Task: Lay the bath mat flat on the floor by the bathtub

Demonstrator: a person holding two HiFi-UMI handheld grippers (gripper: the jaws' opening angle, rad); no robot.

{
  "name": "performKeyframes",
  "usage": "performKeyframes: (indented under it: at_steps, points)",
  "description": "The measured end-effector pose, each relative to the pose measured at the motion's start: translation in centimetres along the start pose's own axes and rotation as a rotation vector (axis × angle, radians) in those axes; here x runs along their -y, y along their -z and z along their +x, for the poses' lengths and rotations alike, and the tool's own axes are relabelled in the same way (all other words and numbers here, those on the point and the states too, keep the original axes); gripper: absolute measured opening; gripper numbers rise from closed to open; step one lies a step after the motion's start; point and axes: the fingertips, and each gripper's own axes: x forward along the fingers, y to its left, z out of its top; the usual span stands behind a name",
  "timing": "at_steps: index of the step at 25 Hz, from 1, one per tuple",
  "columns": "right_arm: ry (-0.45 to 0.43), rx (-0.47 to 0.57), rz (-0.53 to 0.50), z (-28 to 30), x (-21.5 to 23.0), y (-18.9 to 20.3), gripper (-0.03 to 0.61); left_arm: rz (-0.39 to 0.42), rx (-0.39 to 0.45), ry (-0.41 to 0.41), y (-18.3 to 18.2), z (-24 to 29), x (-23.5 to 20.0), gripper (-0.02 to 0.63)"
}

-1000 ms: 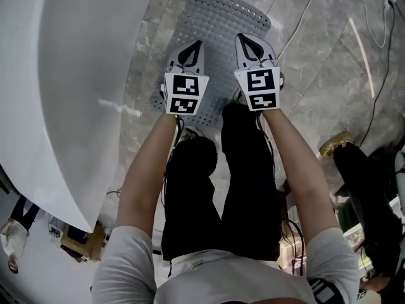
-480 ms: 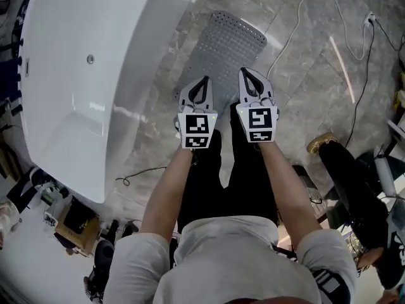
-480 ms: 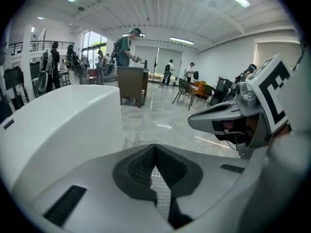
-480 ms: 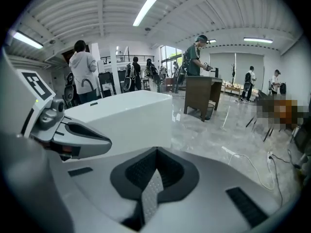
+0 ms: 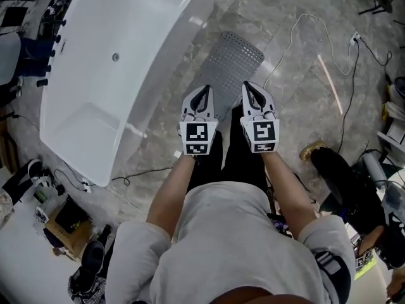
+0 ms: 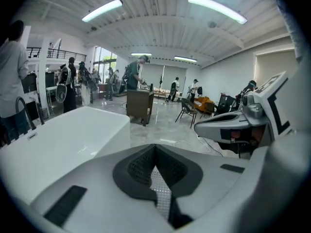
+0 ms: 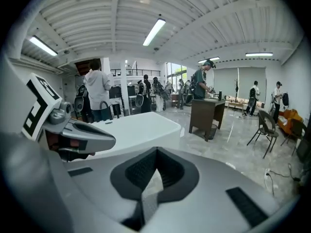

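Observation:
The grey perforated bath mat [image 5: 231, 65] lies flat on the marble floor, along the right side of the white bathtub [image 5: 120, 62]. My left gripper [image 5: 203, 90] and right gripper [image 5: 249, 86] are side by side at chest height, well above the mat's near end. Both are shut with nothing between their jaws. In the left gripper view the closed left gripper [image 6: 155, 148] points across the room over the bathtub [image 6: 63, 140], and a strip of the mat [image 6: 160, 188] shows below the jaws. The right gripper [image 7: 156, 152] looks out the same way, with the bathtub [image 7: 138, 127] beyond it.
White and black cables [image 5: 297, 30] trail over the floor right of the mat. A person in dark clothes [image 5: 345, 176] stands at the right. Bags and clutter [image 5: 63, 220] lie near the tub's near end. Farther off stand a brown cabinet [image 6: 139, 106], chairs [image 6: 187, 111] and several people.
The view has risen and pulled back. Both grippers came up from just above the mat, still shut and empty. The mat stayed flat on the floor.

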Motion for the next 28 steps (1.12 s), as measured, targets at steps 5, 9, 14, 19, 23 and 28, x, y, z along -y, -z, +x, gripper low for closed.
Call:
performKeyframes:
  at_steps: [5, 9, 14, 19, 23, 28]
  points:
    - [0.053, 0.051, -0.036, -6.4, -2.8, -3.0, 0.006, 0.010, 0.048, 0.036, -1.8, -7.0, 1.9, 0.012]
    - [0.074, 0.118, -0.062, -11.2, -4.7, -6.3, 0.006, 0.027, 0.078, 0.057, -2.7, -11.3, 3.5, 0.012]
    - [0.068, 0.178, -0.120, -15.2, -6.0, -8.4, 0.006, 0.042, 0.151, 0.044, -4.5, -14.4, 5.5, 0.012]
    - [0.048, 0.243, -0.114, -19.9, -6.5, -9.2, 0.006, 0.045, 0.200, 0.008, -5.8, -17.7, 9.3, 0.012]
    - [0.027, 0.302, -0.124, -23.9, -6.8, -9.8, 0.006, 0.044, 0.240, -0.032, -6.6, -20.7, 12.2, 0.012]
    - [-0.016, 0.339, -0.099, -29.8, -6.7, -8.2, 0.006, 0.013, 0.291, -0.110, -6.2, -24.5, 16.3, 0.012]
